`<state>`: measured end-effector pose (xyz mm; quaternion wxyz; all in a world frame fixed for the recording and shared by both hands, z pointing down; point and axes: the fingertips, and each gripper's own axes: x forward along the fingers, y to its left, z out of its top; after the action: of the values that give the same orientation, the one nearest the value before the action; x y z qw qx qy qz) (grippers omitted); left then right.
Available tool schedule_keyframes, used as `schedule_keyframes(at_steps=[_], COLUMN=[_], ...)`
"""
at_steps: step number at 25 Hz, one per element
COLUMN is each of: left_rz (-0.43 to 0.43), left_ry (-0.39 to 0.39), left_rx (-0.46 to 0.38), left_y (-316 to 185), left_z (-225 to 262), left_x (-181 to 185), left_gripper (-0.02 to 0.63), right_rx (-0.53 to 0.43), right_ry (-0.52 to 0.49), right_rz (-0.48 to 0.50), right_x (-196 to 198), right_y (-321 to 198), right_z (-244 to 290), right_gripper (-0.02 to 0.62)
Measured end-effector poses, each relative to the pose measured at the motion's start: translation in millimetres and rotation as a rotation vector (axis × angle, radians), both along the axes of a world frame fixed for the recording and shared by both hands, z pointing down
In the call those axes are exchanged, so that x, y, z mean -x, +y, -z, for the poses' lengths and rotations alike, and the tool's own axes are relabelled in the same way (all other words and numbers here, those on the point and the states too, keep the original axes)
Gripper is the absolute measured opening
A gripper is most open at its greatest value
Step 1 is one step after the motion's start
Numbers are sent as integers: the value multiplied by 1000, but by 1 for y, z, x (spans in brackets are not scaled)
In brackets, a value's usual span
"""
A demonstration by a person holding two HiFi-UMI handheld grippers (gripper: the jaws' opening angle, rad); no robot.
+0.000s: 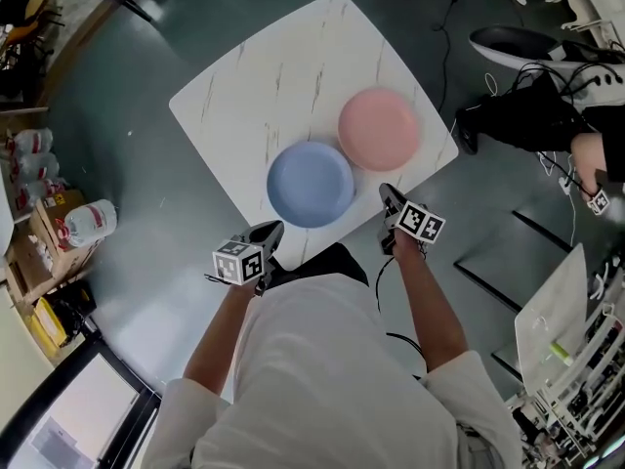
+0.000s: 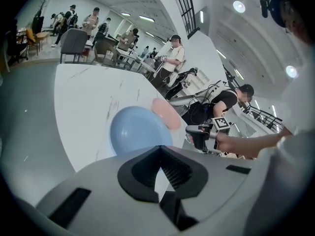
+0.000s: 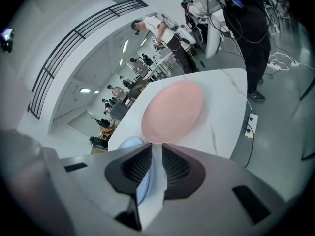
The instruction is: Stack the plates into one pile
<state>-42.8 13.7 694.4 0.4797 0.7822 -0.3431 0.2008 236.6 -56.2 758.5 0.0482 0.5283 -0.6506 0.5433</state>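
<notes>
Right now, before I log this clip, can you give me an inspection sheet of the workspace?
Surface: white marbled table, square with rounded corners.
Job's things: blue plate and pink plate lie side by side near the table's near edge, not stacked.
Clutter: nothing seen on the table.
Grippers: left gripper shut, empty; right gripper jaws slightly apart, nothing between them; neither touches a plate.
Cables: black cable on the floor beyond the table; white power strip on the floor beside it.
Surroundings: bottle on the floor at left; standing person and others in the background.
</notes>
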Motion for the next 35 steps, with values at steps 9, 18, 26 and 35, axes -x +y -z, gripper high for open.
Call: schedule_keyframes(at_steps=[9,18,26,35], left_rz=[27,44,69,94], left_ry=[-33,-58,-67,-67], left_rx=[45,72,78,79], left_y=[0,-10,-17,-17], left_z=[-11,-19,-21,-22], left_x=[3,6,7,12], left_gripper=[12,12,12,12], right_rx=[96,136,203,241], right_ry=[-89,-134,-187,-334], right_rz=[-117,-187,-320,-531], right_x=[-18,-25,-40,-53], right_y=[-21,-46,-55,-58], right_z=[-37,-55,-75,-78], right_gripper=[130,149,148,60])
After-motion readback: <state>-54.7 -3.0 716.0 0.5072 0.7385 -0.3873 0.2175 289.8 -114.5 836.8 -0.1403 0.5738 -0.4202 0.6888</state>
